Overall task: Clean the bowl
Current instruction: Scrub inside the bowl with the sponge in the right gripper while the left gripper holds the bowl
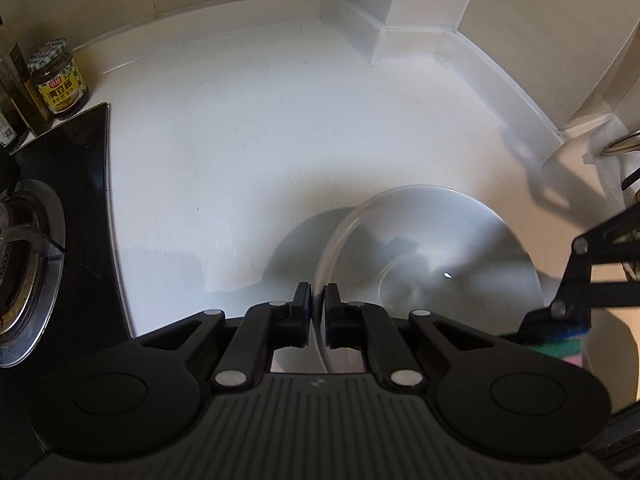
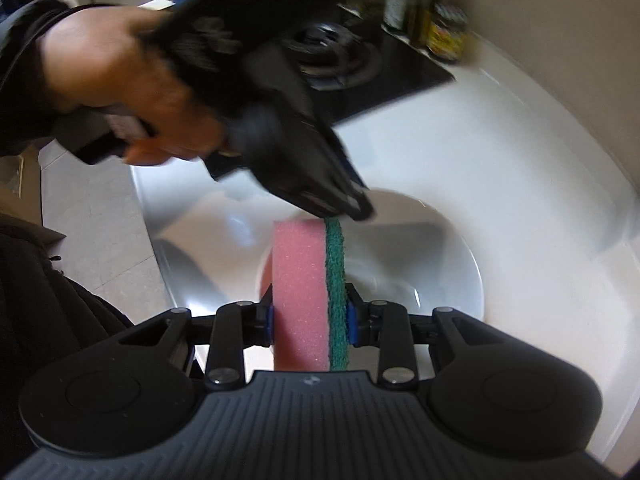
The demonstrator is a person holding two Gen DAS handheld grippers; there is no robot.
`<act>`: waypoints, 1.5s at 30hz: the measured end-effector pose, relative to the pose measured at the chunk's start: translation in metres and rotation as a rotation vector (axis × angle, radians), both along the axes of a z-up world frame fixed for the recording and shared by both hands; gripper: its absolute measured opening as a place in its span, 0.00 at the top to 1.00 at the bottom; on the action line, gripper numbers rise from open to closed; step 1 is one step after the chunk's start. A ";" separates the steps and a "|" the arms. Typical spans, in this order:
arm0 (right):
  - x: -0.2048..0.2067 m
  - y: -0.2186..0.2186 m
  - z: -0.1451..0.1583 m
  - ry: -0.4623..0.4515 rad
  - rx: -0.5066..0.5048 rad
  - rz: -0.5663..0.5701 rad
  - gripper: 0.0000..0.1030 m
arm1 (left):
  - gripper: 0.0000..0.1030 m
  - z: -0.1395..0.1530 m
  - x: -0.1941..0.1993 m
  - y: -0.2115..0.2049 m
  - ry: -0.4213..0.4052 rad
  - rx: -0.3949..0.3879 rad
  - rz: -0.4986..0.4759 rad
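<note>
White glazed round bowl [image 1: 424, 256] sits on the white tabletop [image 1: 248, 152], its near rim clenched between the left claw [image 1: 318, 308] pads; open tabletop lies beyond, the black stove [image 1: 60, 200] to the left. From the right wrist, the right claw [image 2: 310, 320] grips a pink-and-green sponge [image 2: 308, 292] upright, long axis pointing ahead into the bowl's hollow just below, left claw opposite.

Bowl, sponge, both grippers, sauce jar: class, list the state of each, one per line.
Bowl: upright on the counter, rim pinched.
Sponge: clamped on edge, over the bowl.
Left gripper: shut on the bowl's rim.
Right gripper: shut on the sponge.
Sauce jar: upright, lid on.
</note>
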State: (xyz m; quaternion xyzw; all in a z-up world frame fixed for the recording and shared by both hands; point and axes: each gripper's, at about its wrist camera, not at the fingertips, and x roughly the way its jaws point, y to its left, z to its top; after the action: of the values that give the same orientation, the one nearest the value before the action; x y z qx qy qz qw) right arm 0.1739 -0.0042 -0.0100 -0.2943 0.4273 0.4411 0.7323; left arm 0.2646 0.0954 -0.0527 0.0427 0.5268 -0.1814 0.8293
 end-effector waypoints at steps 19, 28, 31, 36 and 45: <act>-0.052 0.015 -0.001 -0.226 -0.244 0.331 0.73 | 0.94 -0.002 -0.005 0.005 -0.007 -0.031 0.068; -0.046 0.015 -0.002 -0.181 -0.256 0.345 0.73 | 0.94 0.001 -0.046 0.013 0.019 -0.091 0.251; -0.045 0.018 -0.001 -0.174 -0.243 0.334 0.73 | 0.94 -0.002 -0.056 0.016 0.015 -0.122 0.307; -0.044 0.017 -0.006 -0.172 -0.224 0.347 0.73 | 0.95 -0.005 -0.052 0.015 0.003 -0.106 0.293; -0.053 0.007 -0.008 -0.233 -0.265 0.429 0.73 | 0.93 -0.005 -0.012 0.002 0.012 -0.047 0.117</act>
State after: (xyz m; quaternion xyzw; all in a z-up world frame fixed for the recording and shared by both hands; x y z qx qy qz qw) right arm 0.1207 0.0024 -0.0177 -0.5199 0.3220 0.4894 0.6217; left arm 0.2529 0.0974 -0.0579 -0.0087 0.5289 -0.1453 0.8361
